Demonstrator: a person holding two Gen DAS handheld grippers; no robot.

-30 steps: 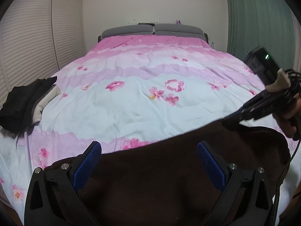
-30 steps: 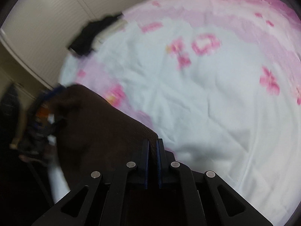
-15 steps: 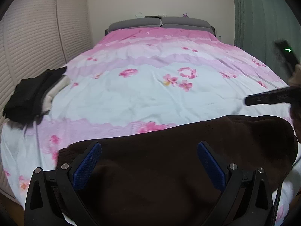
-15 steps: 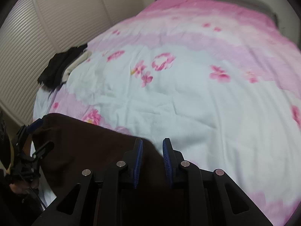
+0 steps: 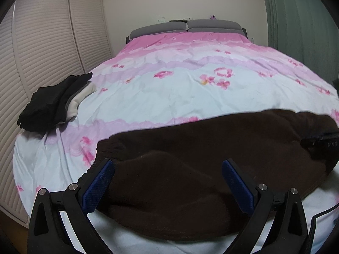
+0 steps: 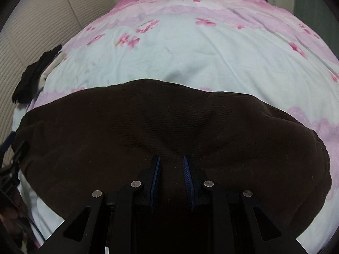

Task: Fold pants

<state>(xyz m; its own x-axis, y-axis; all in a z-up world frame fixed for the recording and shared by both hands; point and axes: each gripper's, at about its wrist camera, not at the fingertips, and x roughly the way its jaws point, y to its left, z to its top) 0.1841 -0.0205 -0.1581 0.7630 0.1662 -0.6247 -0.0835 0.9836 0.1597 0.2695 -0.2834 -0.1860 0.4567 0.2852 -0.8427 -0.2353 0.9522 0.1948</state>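
Observation:
Dark brown pants [image 5: 201, 148] lie spread across the near end of the bed, with a soft ridge along their middle [image 6: 148, 122]. My left gripper [image 5: 167, 163] hovers open over their near left part, its blue pads wide apart and empty. My right gripper [image 6: 171, 160] points down at the middle of the pants. Its jaws stand a narrow gap apart, and no cloth is pinched between the pads. A dark part of the right gripper [image 5: 322, 137] shows at the right edge of the left wrist view. The left gripper [image 6: 10, 148] peeks in at the left edge of the right wrist view.
The pink and pale blue floral bedcover [image 5: 169, 89] stretches back to a grey headboard [image 5: 186, 26]. A pile of black and cream clothes [image 5: 55, 101] sits at the bed's left edge. Louvred closet doors [image 5: 42, 42] run along the left and a green curtain [image 5: 300, 21] along the right.
My right gripper let go of the pants' edge, parted its jaws a little and swung round over the cloth. The pants have settled onto the bed. The left gripper drew back, still open.

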